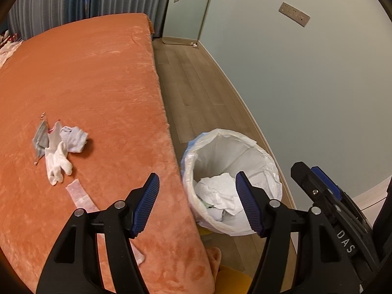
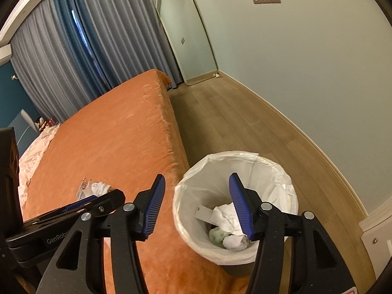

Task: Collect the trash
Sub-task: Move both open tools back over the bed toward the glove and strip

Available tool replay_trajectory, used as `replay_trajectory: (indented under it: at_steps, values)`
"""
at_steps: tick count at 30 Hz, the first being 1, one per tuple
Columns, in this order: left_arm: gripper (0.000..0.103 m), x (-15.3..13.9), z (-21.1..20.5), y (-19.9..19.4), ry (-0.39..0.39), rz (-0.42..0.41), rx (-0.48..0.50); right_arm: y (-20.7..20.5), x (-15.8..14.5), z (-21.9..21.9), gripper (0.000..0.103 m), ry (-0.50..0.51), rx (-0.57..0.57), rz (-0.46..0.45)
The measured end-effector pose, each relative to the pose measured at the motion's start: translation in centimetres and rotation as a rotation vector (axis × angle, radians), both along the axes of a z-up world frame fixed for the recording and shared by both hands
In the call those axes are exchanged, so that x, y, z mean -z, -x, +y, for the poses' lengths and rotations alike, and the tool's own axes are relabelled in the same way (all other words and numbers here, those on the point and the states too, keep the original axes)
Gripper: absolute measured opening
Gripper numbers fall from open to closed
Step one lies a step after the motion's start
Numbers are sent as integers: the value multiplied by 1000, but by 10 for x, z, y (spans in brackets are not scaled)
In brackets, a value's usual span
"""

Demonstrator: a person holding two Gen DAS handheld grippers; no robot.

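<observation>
both grippers hang over the lined trash bin (image 2: 235,210) that stands on the wood floor (image 2: 245,122) right against the edge of the orange bed (image 1: 98,73); the left gripper (image 1: 197,203) has its fingers set wide with nothing between them, and the right gripper (image 2: 197,208) likewise stands wide and empty. crumpled white tissue (image 2: 226,216) and a grey card (image 2: 203,213) lie in the bin. more trash sits on the bed well left of the bin: a pile of crumpled tissues and wrappers (image 1: 58,147) and a clear plastic strip (image 1: 79,193) nearer the left fingers.
</observation>
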State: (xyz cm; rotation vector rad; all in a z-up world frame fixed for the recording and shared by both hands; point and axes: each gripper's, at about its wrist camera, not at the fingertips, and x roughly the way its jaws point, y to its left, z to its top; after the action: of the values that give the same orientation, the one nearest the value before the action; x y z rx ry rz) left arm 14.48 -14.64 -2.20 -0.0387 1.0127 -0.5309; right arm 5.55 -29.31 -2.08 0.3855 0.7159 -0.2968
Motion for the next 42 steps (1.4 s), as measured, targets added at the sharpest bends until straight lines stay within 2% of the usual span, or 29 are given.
replay_trajectory:
  at_steps: [9, 11, 17, 23, 28, 42]
  values:
    - [62, -4, 49, -2, 15, 1, -77, -5, -6, 44, 57, 27, -71, 11]
    - [67, -4, 62, -2, 14, 2, -100, -5, -5, 56, 57, 29, -93, 18]
    - [67, -3, 93, -2, 21, 0, -146, -11, -2, 84, 58, 33, -141, 34]
    - [67, 4, 127, -3, 24, 14, -196, -17, 3, 114, 63, 46, -187, 53]
    - [67, 13, 158, -5, 29, 36, -253, -22, 14, 136, 66, 50, -223, 82]
    - [70, 53, 225, -13, 10, 113, -365, -40, 71, 199, 67, 30, -328, 200]
